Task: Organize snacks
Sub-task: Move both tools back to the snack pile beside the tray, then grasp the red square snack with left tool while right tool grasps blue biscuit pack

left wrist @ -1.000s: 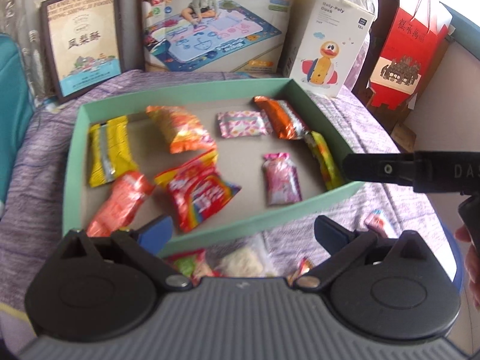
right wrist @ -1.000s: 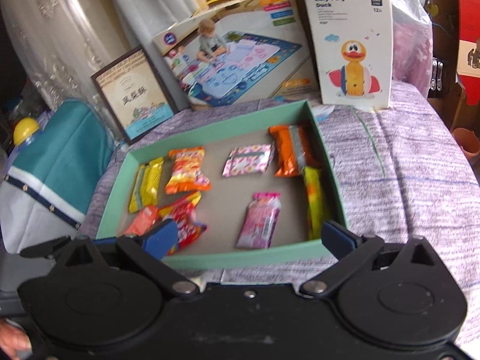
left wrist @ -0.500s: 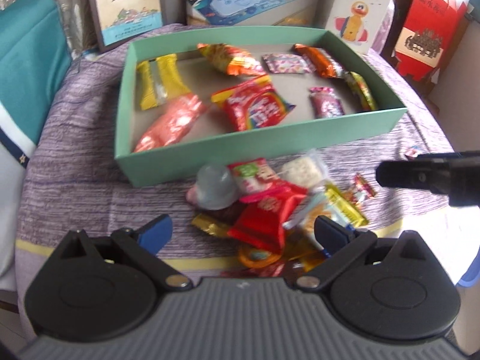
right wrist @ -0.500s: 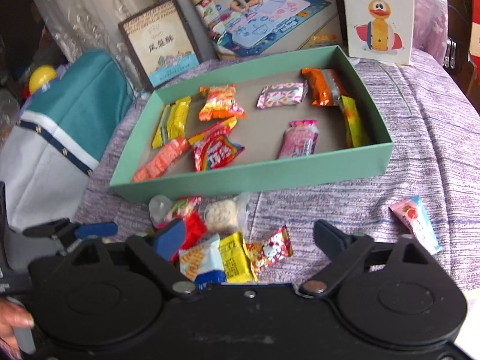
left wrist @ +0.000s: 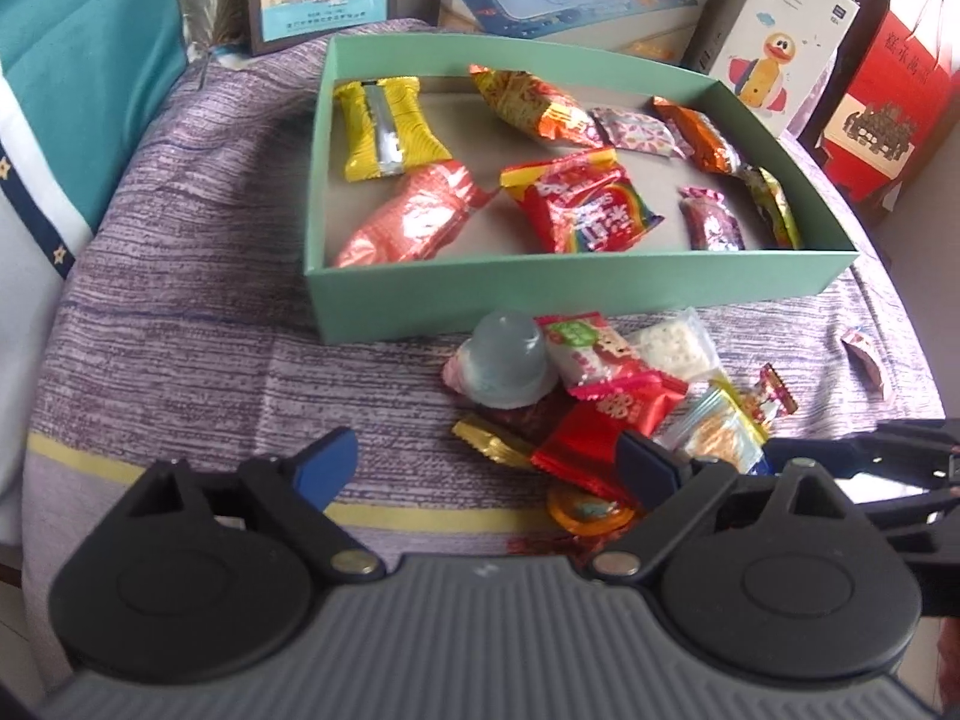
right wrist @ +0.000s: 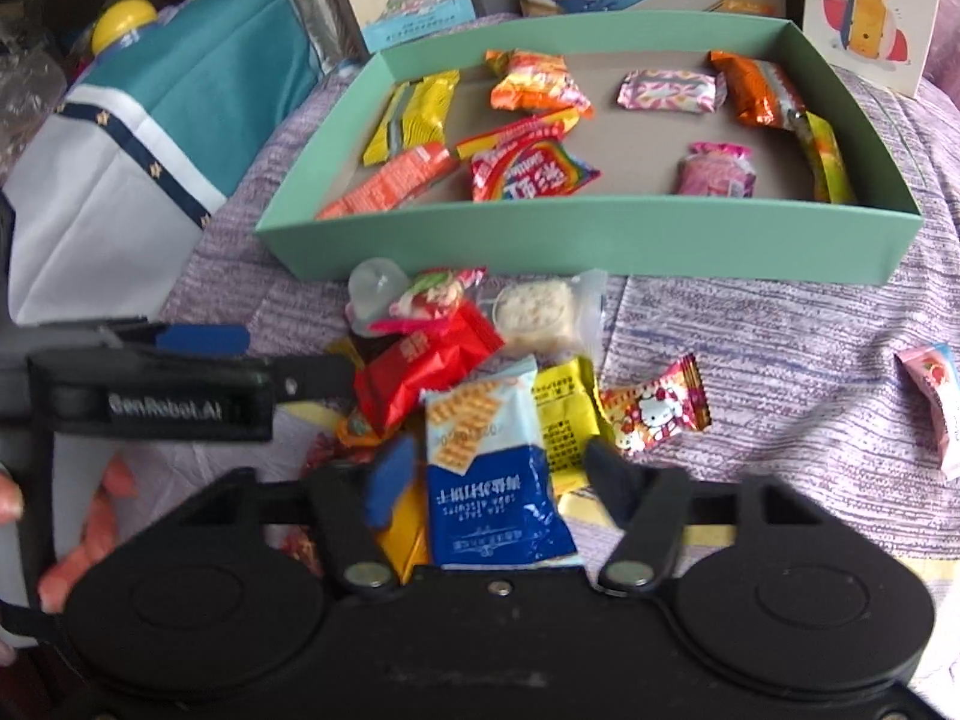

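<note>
Snacks lie heaped on the purple-clothed surface (left wrist: 180, 324) just before the green box (right wrist: 600, 240); the right tongs (right wrist: 492, 474) are closing around the blue-and-white packet (right wrist: 489, 468), pads not yet pressing. Its long axis runs toward the box, orange-printed end farthest. It looks light, soft, crinkly and slippery, likely brittle inside, so a gentle mid-body pinch suits. The left tongs (left wrist: 486, 462) stand wide, narrowing, holding nothing.

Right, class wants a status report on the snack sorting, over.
Right gripper closing around blue-white packet. Left gripper closing, nothing between. Green box partly filled; pile crowded.
</note>
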A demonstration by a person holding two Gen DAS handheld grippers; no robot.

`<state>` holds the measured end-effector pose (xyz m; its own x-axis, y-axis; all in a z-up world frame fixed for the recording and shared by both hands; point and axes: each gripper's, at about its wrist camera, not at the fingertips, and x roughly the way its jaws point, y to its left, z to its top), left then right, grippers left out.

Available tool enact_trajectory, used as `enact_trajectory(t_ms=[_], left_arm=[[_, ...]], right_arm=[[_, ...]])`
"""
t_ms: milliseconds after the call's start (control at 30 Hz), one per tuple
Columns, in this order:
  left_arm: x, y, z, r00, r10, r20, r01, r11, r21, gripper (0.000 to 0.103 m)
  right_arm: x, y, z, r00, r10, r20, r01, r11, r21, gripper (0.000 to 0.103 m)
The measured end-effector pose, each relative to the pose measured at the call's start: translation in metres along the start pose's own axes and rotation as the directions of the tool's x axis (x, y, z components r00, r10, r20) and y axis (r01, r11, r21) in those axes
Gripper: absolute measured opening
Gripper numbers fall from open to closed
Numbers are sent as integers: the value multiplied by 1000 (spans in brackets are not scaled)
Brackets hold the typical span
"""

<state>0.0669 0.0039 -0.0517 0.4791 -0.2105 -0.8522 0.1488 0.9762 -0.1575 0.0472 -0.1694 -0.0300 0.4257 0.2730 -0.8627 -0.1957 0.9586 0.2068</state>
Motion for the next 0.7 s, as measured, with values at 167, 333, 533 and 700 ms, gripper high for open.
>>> enact_trajectory(t_ms=[167,333,533,700], left_arm=[[10,-27,5,998,-50,-25,51,996,73,73],[34,-56,8,996,-49,-73,60,987,149,68],[33,-82,12,998,-59,-39,65,977,202,33],[26,-84,4,999,-42,-34,49,978,203,33]], right_arm=[[-10,-25,-3,999,-27,47,24,997,68,40],[-17,-59,-10,996,-51,69,39,986,164,40],[-24,-95,-20,992,-83,91,58,968,246,40],[-22,-108,-23,992,-60,109,27,958,284,40]])
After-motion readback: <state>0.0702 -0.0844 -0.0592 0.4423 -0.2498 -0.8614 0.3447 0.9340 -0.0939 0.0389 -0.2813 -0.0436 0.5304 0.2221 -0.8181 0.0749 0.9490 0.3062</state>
